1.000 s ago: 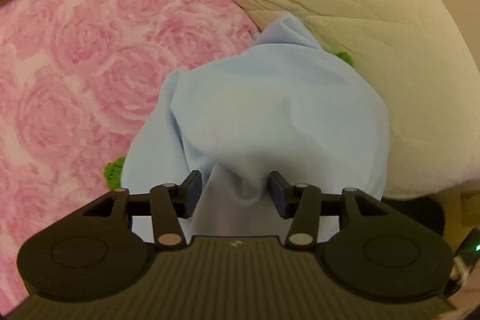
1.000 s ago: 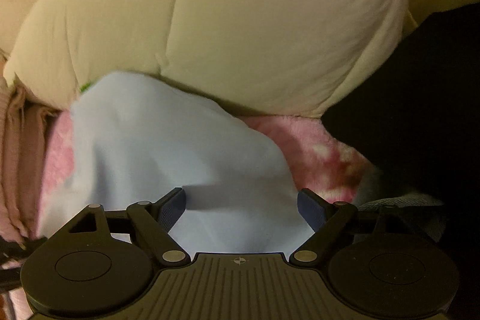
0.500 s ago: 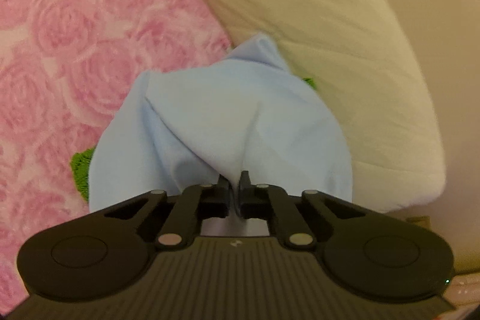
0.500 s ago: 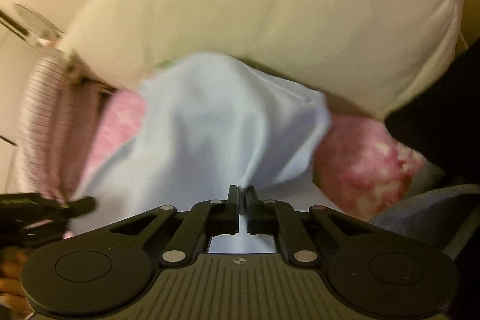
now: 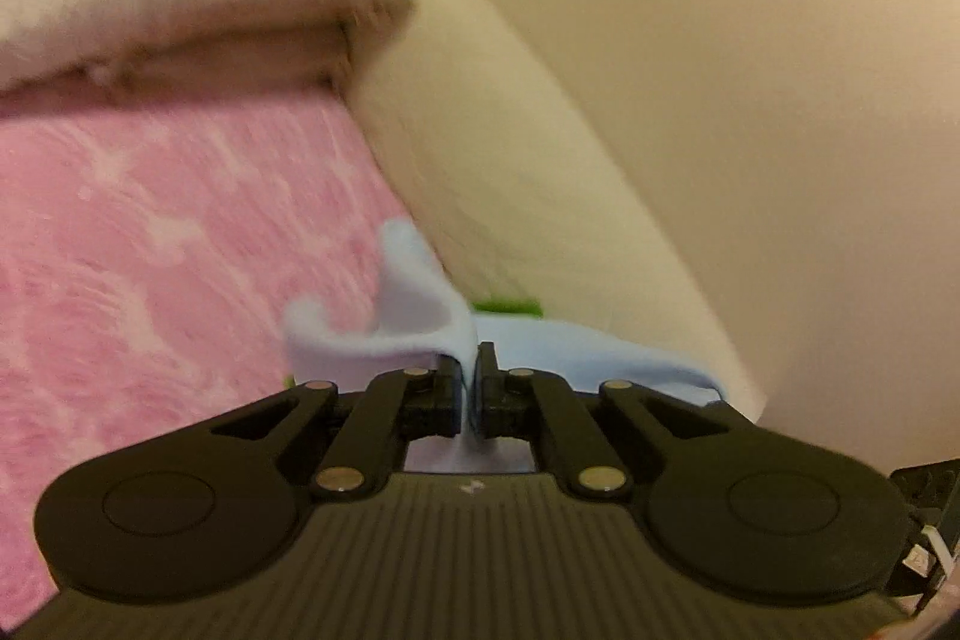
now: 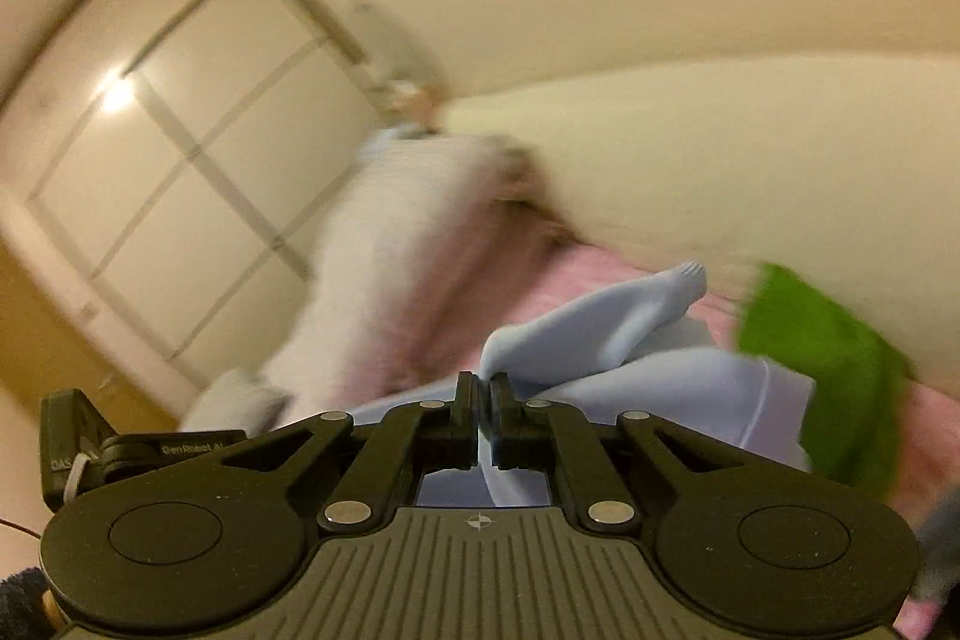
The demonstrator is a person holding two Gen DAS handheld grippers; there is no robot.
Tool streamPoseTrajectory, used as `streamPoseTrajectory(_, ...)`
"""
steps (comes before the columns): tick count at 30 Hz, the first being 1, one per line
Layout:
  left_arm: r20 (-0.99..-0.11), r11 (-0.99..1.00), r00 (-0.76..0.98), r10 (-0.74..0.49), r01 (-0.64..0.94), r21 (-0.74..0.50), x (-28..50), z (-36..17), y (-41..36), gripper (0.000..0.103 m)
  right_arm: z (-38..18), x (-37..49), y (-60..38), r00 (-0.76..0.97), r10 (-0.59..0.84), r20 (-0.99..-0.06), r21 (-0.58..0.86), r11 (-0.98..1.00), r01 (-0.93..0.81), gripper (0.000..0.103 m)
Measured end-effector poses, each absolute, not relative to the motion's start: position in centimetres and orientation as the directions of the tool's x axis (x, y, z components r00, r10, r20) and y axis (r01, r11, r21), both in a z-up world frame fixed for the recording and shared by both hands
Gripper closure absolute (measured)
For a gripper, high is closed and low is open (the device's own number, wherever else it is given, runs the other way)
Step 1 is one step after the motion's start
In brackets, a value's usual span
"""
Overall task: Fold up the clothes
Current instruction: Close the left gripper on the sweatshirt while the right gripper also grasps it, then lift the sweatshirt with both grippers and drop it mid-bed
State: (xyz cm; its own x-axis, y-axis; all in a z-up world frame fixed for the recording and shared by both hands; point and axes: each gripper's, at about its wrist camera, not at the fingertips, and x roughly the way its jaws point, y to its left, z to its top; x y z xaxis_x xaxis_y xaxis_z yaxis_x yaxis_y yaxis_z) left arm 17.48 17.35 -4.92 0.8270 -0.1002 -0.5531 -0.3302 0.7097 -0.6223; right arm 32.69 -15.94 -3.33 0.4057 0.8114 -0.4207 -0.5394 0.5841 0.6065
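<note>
Fabric is bunching between both sets of jaws: your left gripper is pinching a fold of the light blue garment, its jaws closed down to the cloth's thickness, and your right gripper is clamping another fold of it just as tightly. That garment is lying on the pink blanket along the edge by the cream duvet, with a green cloth touching it.
</note>
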Motion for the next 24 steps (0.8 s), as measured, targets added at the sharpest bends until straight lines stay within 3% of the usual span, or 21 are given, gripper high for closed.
streamPoseTrajectory(8, -0.421, 0.705, 0.887, 0.19, -0.421, -0.57, -3.6, 4.5, 21.5, 0.102, 4.5, 20.6, -7.1, 0.183, 0.96, -0.213, 0.616, 0.277, -0.738, 0.098)
streamPoseTrajectory(12, -0.343, 0.69, 0.879, 0.332, -0.474, -0.546, -14.3, 9.1, 23.5, 0.102, 6.4, 13.6, -1.7, 0.059, 0.987, -0.151, 0.616, 0.141, -0.775, 0.098)
streamPoseTrajectory(15, -0.381, 0.654, 0.825, 0.418, -0.564, -0.505, -20.6, 9.1, 25.2, 0.101, 7.1, 8.1, 2.4, -0.033, 0.99, -0.139, 0.642, 0.065, -0.764, 0.098)
streamPoseTrajectory(17, -0.465, 0.603, 0.761, 0.453, -0.646, -0.469, -23.6, 7.5, 26.6, 0.1, 6.0, 5.1, 5.9, -0.098, 0.972, -0.216, 0.648, 0.068, -0.759, 0.098)
streamPoseTrajectory(18, -0.527, 0.568, 0.714, 0.46, -0.694, -0.443, -24.9, 6.4, 27.3, 0.092, 5.2, 3.4, 7.9, -0.105, 0.947, -0.305, 0.627, 0.117, -0.77, 0.092)
streamPoseTrajectory(21, -0.737, 0.45, 0.515, 0.439, -0.835, -0.315, -28.1, 1.5, 28.7, 0.09, 2.2, -2.3, 12.7, -0.106, 0.815, -0.569, 0.514, 0.252, -0.82, 0.062)
streamPoseTrajectory(24, -0.82, 0.392, 0.425, 0.384, -0.879, -0.272, -31.6, -2.5, 27.6, 0.09, -1.4, -6.8, 12.8, -0.152, 0.704, -0.694, 0.454, 0.264, -0.851, 0.059)
